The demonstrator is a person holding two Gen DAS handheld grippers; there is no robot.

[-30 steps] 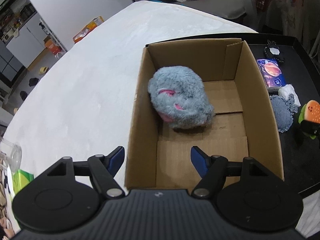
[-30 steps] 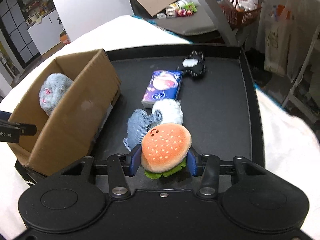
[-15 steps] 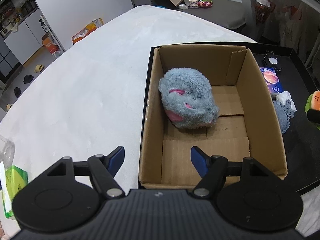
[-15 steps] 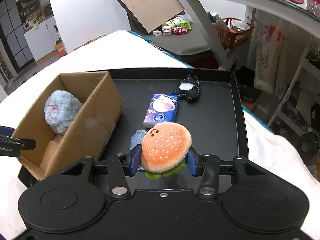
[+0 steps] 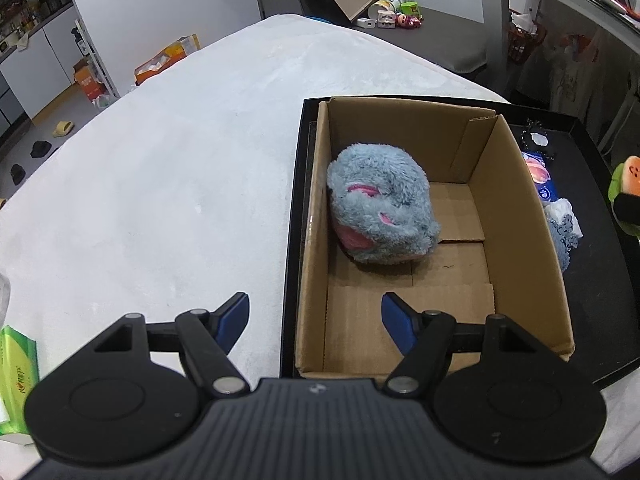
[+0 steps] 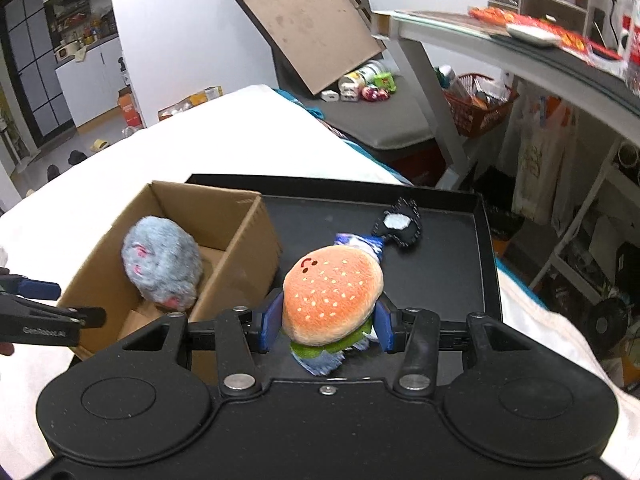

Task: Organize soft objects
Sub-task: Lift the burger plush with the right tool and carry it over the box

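Note:
My right gripper (image 6: 327, 322) is shut on a plush burger (image 6: 332, 294) and holds it up above the black tray (image 6: 448, 280), to the right of the cardboard box (image 6: 240, 264). The burger also shows at the right edge of the left wrist view (image 5: 628, 178). A grey and pink plush (image 5: 380, 208) lies inside the cardboard box (image 5: 520, 208) against its left wall; it also shows in the right wrist view (image 6: 162, 262). My left gripper (image 5: 315, 316) is open and empty, above the box's near left corner.
On the tray to the right of the box lie a blue tissue pack (image 5: 540, 178), a blue-grey cloth (image 5: 564, 232) and a black plush (image 6: 398, 222). A green tissue pack (image 5: 16, 368) sits at the left on the white table (image 5: 160, 160).
My right gripper has lifted the burger well above the tray. My left gripper has pulled back and to the left from the box, still open.

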